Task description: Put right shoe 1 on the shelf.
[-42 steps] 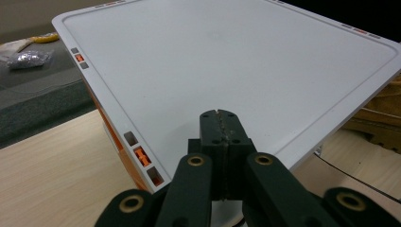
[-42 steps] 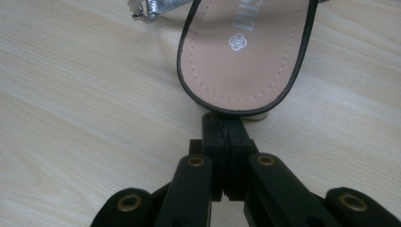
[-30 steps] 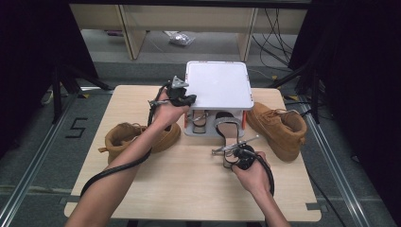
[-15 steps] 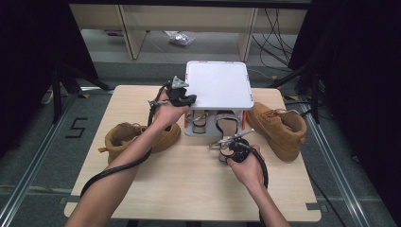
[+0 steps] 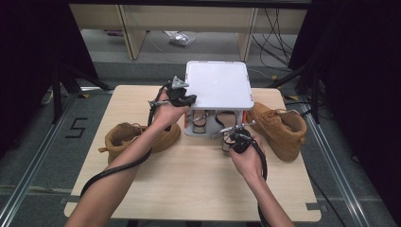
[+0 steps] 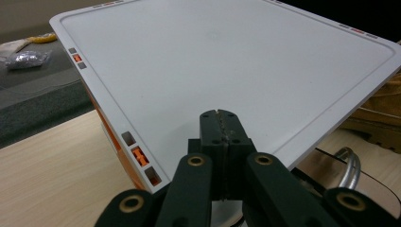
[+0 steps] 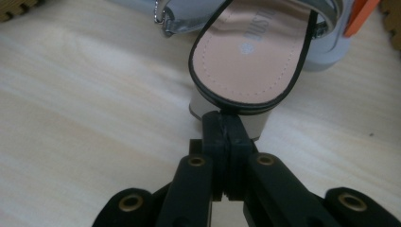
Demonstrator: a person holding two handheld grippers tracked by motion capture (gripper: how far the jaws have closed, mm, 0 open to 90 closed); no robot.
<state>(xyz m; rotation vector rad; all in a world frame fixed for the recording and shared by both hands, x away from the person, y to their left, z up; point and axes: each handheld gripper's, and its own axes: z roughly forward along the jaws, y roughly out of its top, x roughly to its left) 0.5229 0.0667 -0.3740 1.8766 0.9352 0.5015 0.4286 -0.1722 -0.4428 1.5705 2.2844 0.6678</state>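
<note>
Sandal (image 7: pixel 248 61) heel sits right at your right gripper (image 7: pixel 226 124) tips, jaws shut together, seemingly pushing, not gripping. Your left gripper (image 6: pixel 221 124) rests closed, empty, on white rack lid (image 6: pixel 227 61). 2 tan boots flank.

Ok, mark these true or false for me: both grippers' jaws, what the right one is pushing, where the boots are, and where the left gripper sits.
1. The right gripper has its jaws shut. True.
2. Its tips meet the heel end of a sandal. True.
3. The sandal lies on top of the white lid. False: it lies on the table, its front end under the lidded box.
4. Both tan boots stand on the same side of the box. False: the left boot and the right boot flank it.
5. The left gripper is open wide. False: shut, above the lid.
</note>
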